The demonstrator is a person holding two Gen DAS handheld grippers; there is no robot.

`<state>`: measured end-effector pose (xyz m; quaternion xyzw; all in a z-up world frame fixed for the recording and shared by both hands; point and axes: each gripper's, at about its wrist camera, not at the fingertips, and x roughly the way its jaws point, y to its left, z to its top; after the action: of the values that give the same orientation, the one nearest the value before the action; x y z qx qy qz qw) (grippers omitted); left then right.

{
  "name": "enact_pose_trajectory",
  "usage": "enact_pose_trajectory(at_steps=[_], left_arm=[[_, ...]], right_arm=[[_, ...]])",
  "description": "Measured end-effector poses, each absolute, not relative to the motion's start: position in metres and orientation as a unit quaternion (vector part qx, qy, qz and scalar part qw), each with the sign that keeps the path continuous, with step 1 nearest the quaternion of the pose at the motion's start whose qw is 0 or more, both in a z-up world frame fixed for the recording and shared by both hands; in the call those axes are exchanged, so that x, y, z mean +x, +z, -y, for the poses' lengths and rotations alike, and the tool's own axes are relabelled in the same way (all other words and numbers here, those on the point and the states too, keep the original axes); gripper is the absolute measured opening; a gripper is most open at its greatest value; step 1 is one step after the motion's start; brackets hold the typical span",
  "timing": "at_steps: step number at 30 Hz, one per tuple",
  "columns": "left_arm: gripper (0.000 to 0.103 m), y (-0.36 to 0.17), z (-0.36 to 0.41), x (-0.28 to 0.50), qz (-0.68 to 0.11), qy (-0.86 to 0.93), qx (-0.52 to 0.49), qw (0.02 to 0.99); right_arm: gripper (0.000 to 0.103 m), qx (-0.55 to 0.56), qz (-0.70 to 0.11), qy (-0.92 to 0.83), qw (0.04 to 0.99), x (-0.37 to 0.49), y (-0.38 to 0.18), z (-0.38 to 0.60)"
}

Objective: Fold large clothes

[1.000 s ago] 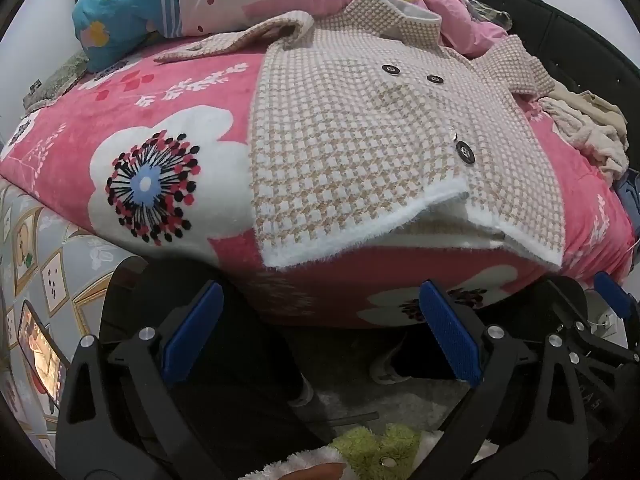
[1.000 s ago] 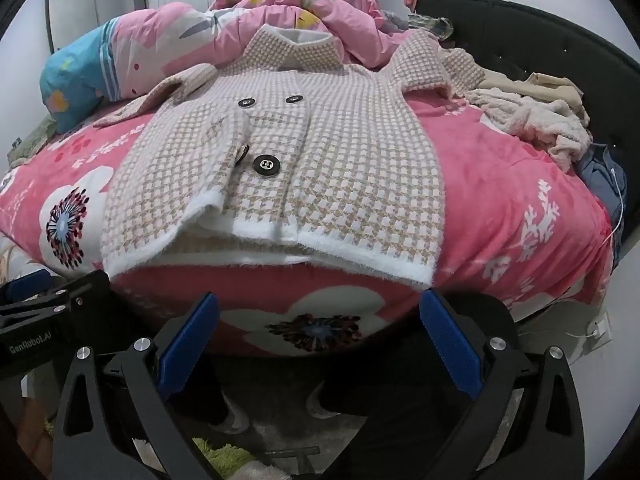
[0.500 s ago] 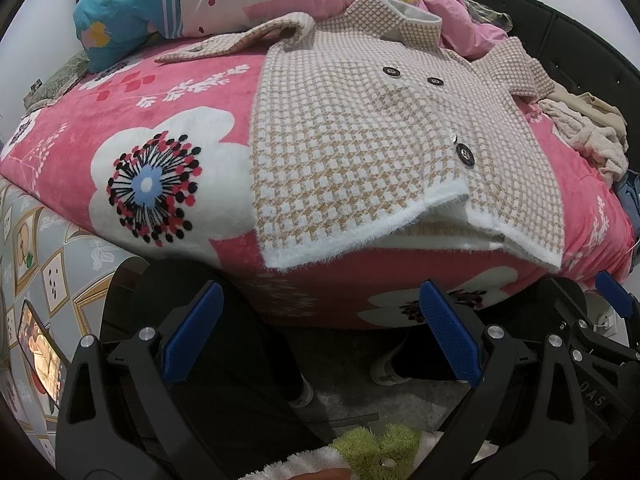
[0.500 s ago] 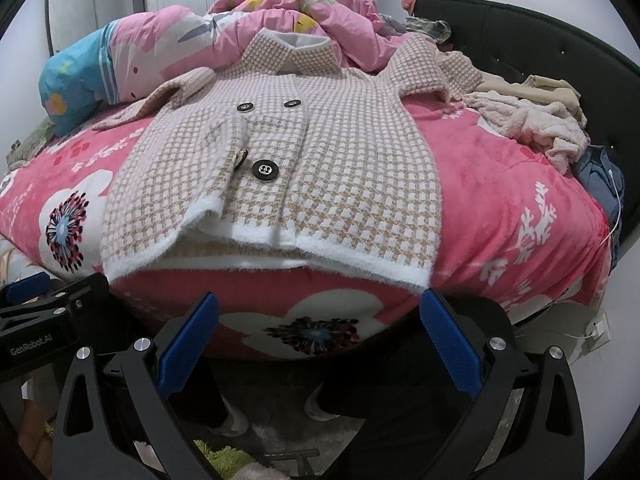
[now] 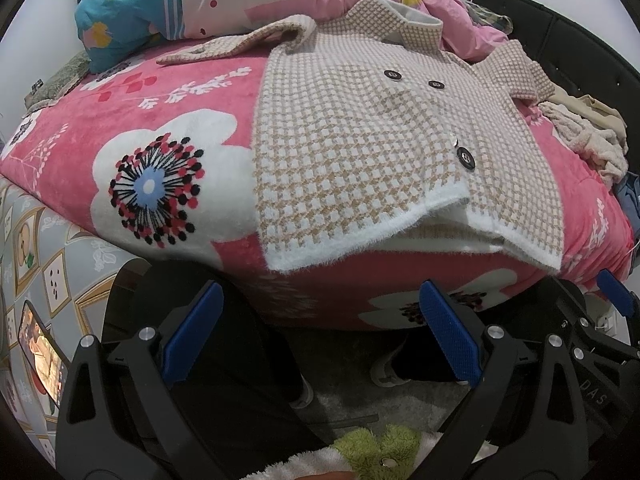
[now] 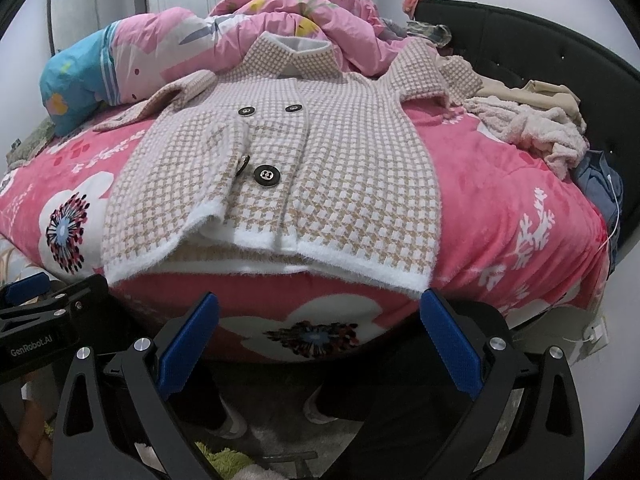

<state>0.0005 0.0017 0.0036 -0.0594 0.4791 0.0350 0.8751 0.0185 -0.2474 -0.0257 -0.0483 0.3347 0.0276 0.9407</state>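
A beige and white houndstooth coat (image 5: 360,144) with black buttons lies face up and spread out on the pink flowered blanket (image 5: 132,128), hem toward me at the bed's near edge. It also shows in the right wrist view (image 6: 320,168). Its sleeves lie out to both sides near the collar. My left gripper (image 5: 320,336) is open and empty, below and in front of the hem's left part. My right gripper (image 6: 320,336) is open and empty, just below the hem's right part.
A pink duvet and blue pillow (image 6: 80,80) are heaped at the back. A pile of cream clothes (image 6: 532,124) lies at the right by the black headboard (image 6: 540,56). Below the grippers are dark-trousered legs, shoes and floor (image 5: 348,392).
Both grippers have moved slightly closer to the bed and coat hem. Both stay open. The coat has not moved.
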Motion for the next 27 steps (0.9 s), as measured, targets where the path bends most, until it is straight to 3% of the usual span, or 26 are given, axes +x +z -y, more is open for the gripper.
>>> enact_pose_trajectory(at_steps=[27], left_arm=[[0.095, 0.0047, -0.0033, 0.0001, -0.478, 0.035, -0.06, 0.876]], right_arm=[[0.098, -0.045, -0.335, 0.028, 0.941, 0.0206, -0.0258, 0.2466]])
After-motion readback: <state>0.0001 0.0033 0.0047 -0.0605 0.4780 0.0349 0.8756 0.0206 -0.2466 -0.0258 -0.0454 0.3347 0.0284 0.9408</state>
